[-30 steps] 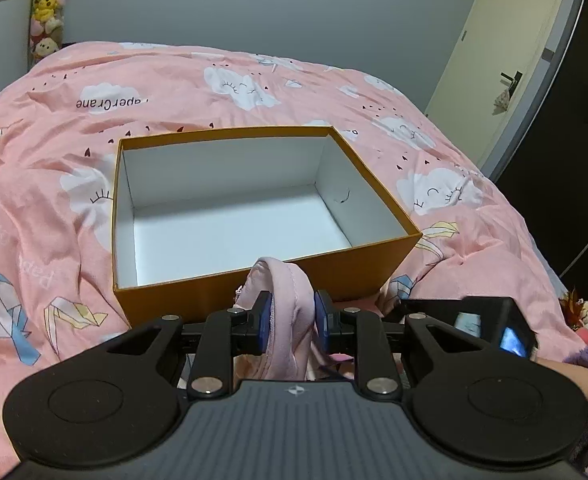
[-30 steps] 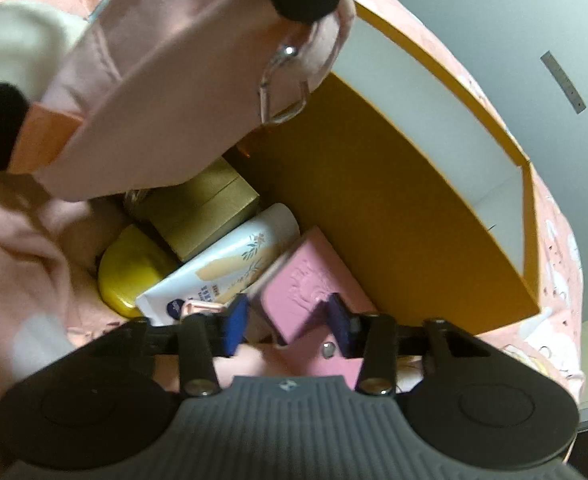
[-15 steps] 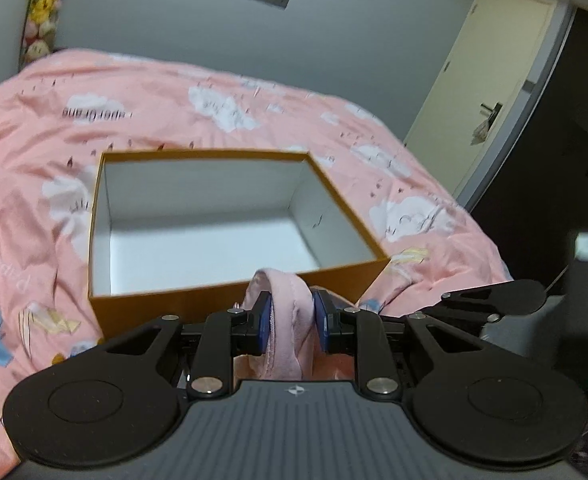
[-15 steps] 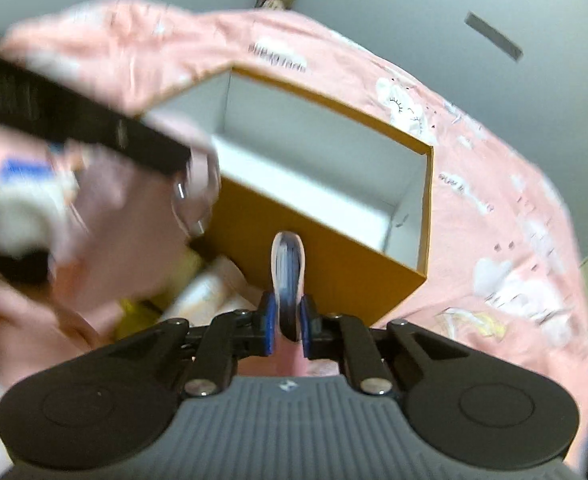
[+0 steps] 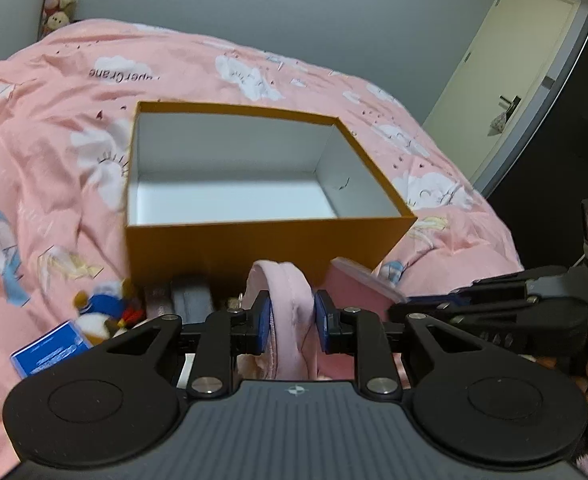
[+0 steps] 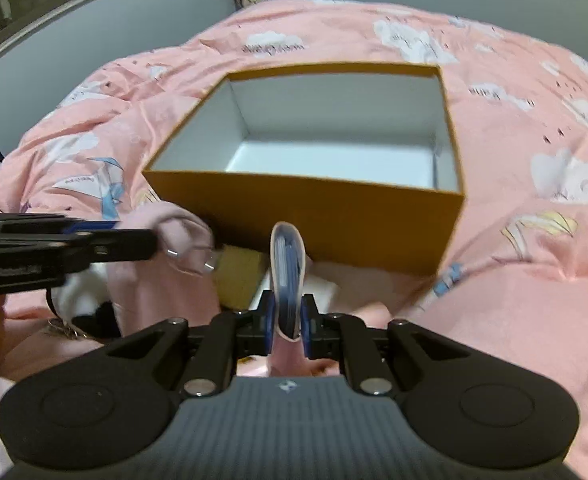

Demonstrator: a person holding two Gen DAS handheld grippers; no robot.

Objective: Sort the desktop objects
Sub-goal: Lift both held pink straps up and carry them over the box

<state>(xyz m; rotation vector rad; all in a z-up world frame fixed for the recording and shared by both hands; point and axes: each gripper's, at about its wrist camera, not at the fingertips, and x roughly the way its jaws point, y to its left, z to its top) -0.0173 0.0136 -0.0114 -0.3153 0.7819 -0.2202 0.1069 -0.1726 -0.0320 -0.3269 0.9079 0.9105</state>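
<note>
An open orange box with a white inside sits empty on the pink bedspread; it also shows in the right wrist view. My left gripper is shut on a pink fabric pouch, held in front of the box's near wall. My right gripper is shut on a flat pink case, held edge-on and upright in front of the box. The case also shows in the left wrist view. The left gripper and its pouch appear at the left of the right wrist view.
By the box's near wall lie a duck plush, a blue card box, dark grey items and a tan box. The pink bedspread surrounds the box. A door stands at the far right.
Both grippers have risen above the pile in front of the box. The right gripper closed on the pink case one second ago and has lifted it. The left still holds the pouch.
</note>
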